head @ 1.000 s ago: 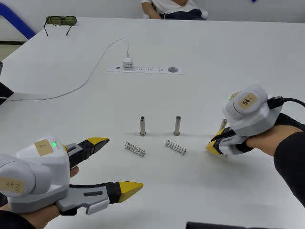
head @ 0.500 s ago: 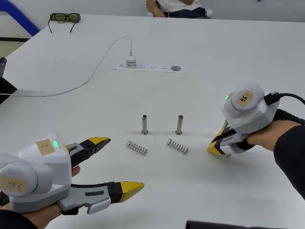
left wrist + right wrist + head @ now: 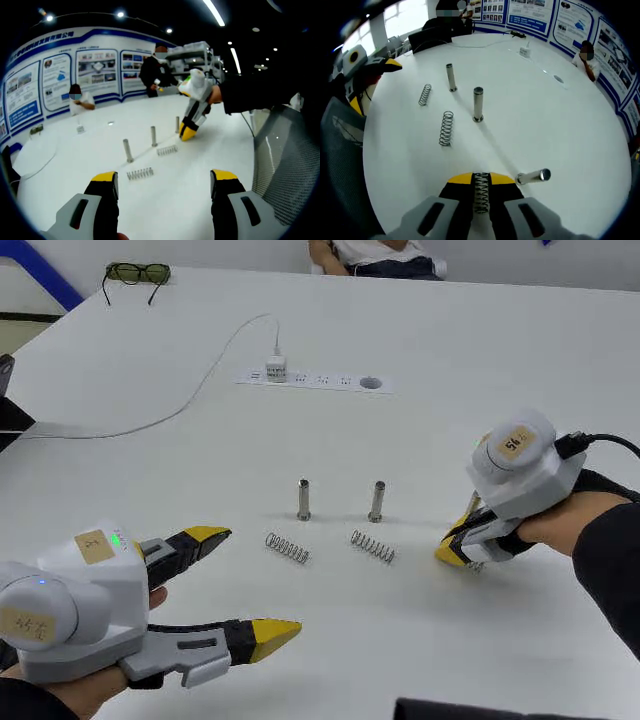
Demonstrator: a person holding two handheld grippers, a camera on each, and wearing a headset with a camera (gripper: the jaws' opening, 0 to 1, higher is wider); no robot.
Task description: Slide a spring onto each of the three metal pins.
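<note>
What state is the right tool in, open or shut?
Shut: the right tool has its yellow tips clamped on a spring.

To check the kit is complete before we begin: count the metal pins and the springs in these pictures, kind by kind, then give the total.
Metal pins: 3
Springs: 3, one spring held in the right gripper
Total: 6

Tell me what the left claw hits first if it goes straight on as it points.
Probably the nearer spring, lying just ahead of the left claw; a pin stands behind it. Depth is unclear.
</note>
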